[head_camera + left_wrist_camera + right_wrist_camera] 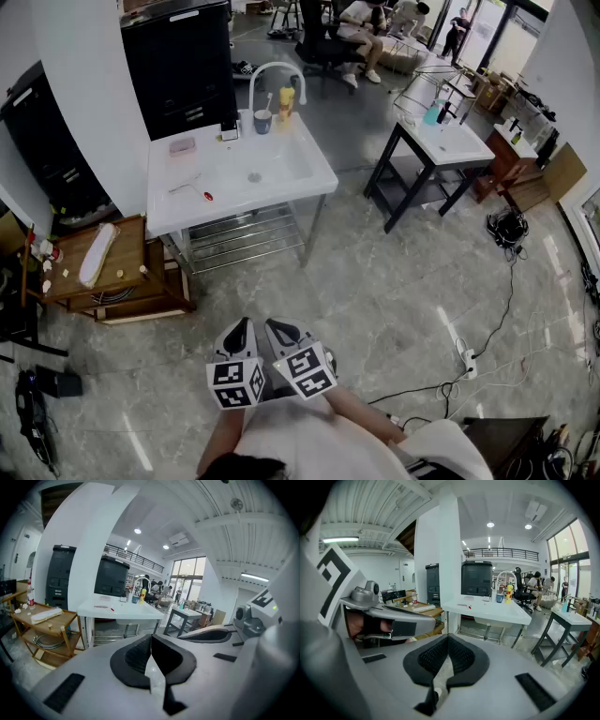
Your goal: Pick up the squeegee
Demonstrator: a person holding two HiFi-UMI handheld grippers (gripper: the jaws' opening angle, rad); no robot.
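On the white sink table, far ahead of me, lies a thin pale tool with a red end; it is too small to tell whether it is the squeegee. The same tool appears in the left gripper view, and in the right gripper view the tool is on the tabletop. My left gripper and right gripper are held side by side close to my body, above the floor and well short of the table. The left gripper and right gripper both have their jaws closed together, with nothing between them.
A faucet, a cup, a yellow bottle and a pink pad stand on the sink table. A wooden cart sits left; a black-legged basin table stands right. Cables and a power strip lie on the floor. Seated people are at the back.
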